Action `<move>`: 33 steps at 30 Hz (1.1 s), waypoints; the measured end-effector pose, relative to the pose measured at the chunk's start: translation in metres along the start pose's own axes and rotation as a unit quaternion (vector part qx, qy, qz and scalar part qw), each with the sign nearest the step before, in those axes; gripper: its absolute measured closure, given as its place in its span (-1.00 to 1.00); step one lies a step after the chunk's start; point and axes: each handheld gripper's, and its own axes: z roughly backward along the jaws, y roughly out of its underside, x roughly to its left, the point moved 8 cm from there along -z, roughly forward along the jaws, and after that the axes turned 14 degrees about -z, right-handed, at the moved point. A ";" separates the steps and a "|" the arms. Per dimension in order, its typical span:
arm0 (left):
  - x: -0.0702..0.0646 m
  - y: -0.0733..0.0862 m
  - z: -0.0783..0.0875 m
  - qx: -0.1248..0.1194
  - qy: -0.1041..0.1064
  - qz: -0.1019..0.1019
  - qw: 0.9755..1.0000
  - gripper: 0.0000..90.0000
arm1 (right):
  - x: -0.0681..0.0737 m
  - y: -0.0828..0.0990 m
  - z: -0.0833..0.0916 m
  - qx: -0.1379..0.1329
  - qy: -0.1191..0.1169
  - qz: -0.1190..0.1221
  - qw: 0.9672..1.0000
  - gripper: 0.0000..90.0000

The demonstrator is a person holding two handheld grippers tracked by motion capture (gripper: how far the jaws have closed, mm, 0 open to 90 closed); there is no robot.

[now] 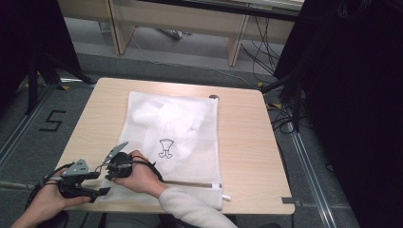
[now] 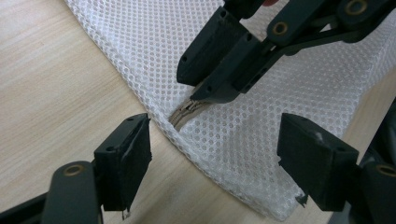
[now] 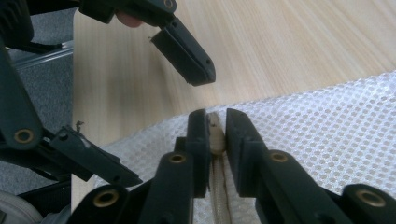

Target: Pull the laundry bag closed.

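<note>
White mesh laundry bag (image 1: 176,137) lies flat on the wooden bench (image 1: 247,142), long axis running from near edge to far edge, near-left corner close to the bench's front edge. Bare bench is open to its left and right. Zipper (image 1: 190,183) runs along the bag's near edge. Right tool (image 3: 215,133) is clamped on the zipper pull (image 3: 215,135) at that corner. Left tool (image 2: 215,154) stands wide apart, straddling the corner without touching it.
</note>
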 end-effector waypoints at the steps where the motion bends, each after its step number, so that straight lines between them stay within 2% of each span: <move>1: 0.000 0.000 0.000 0.002 0.002 -0.003 1.000 -0.43 | 0.000 0.000 -0.002 0.003 -0.003 0.002 1.000 0.82; 6: 0.000 0.000 0.000 0.000 0.003 0.000 1.000 -0.40 | -0.002 -0.002 0.001 -0.003 -0.001 0.011 1.000 0.82; 7: -0.001 0.000 -0.001 0.000 0.002 0.008 1.000 -0.34 | 0.003 -0.004 0.005 -0.007 -0.009 -0.004 1.000 0.82; 8: -0.001 0.000 -0.001 0.000 0.002 0.008 1.000 -0.31 | 0.003 -0.005 0.007 -0.006 -0.008 0.006 1.000 0.82; 9: -0.002 -0.001 -0.001 -0.004 0.005 0.015 1.000 -0.31 | 0.003 -0.005 0.007 -0.006 -0.008 0.006 1.000 0.82; 12: -0.002 -0.002 -0.002 -0.005 0.011 0.018 1.000 -0.28 | 0.006 -0.007 0.011 -0.006 -0.006 0.010 1.000 0.82; 13: -0.002 -0.002 -0.002 -0.003 0.009 0.019 1.000 -0.25 | 0.005 -0.007 0.014 -0.003 0.006 0.019 1.000 0.82; 14: 0.000 0.001 0.000 0.014 0.015 0.000 1.000 -0.23 | 0.009 -0.007 0.015 -0.007 -0.002 0.015 1.000 0.82; 16: 0.001 0.002 0.000 0.020 0.017 0.006 1.000 -0.15 | 0.007 -0.008 0.017 -0.009 0.006 0.021 1.000 0.82; 17: 0.001 -0.001 -0.001 0.011 0.008 0.013 1.000 -0.15 | 0.007 -0.008 0.017 -0.009 0.006 0.021 1.000 0.82; 18: 0.001 -0.004 -0.003 -0.005 0.001 0.032 0.999 -0.11 | 0.008 -0.008 0.018 -0.009 0.001 0.020 1.000 0.82; 19: 0.002 -0.003 -0.002 0.003 0.001 0.025 1.000 -0.06 | 0.010 -0.008 0.019 -0.011 -0.006 0.014 1.000 0.82; 20: 0.004 0.000 0.000 0.018 0.012 0.009 1.000 -0.05 | 0.009 -0.009 0.020 -0.010 -0.003 0.018 1.000 0.82; 21: 0.003 -0.001 -0.001 0.016 0.014 0.018 1.000 -0.03 | 0.008 -0.011 0.023 -0.015 0.002 0.027 1.000 0.82; 23: 0.002 -0.006 -0.005 -0.011 0.005 0.053 0.999 -0.04 | 0.012 -0.013 0.026 -0.019 -0.006 0.023 1.000 0.82; 24: 0.003 -0.006 -0.005 -0.008 0.007 0.047 0.999 -0.04 | 0.013 -0.014 0.028 -0.019 -0.004 0.023 1.000 0.82; 25: 0.002 -0.008 -0.005 -0.017 0.007 0.057 0.998 -0.03 | 0.013 -0.015 0.028 -0.022 -0.005 0.023 0.999 0.82; 26: 0.002 -0.008 -0.005 -0.017 0.007 0.057 0.998 -0.01 | 0.013 -0.015 0.028 -0.022 -0.005 0.023 0.999 0.82; 27: 0.002 -0.008 -0.006 -0.021 0.016 0.064 0.998 0.04 | 0.014 -0.016 0.030 -0.023 -0.002 0.026 0.999 0.82; 28: 0.002 -0.008 -0.007 -0.022 0.014 0.073 0.997 0.08 | 0.011 -0.017 0.031 -0.023 0.005 0.036 0.999 0.82; 30: 0.002 -0.007 -0.007 -0.016 0.022 0.077 0.997 0.12 | 0.012 -0.017 0.031 -0.024 0.005 0.035 0.999 0.82; 31: 0.002 -0.006 -0.007 -0.014 0.025 0.078 0.997 0.26 | 0.015 -0.017 0.032 -0.022 -0.004 0.025 0.999 0.82; 33: 0.001 -0.007 -0.008 -0.015 0.027 0.074 0.997 0.34 | 0.016 -0.016 0.032 -0.022 -0.001 0.029 0.999 0.82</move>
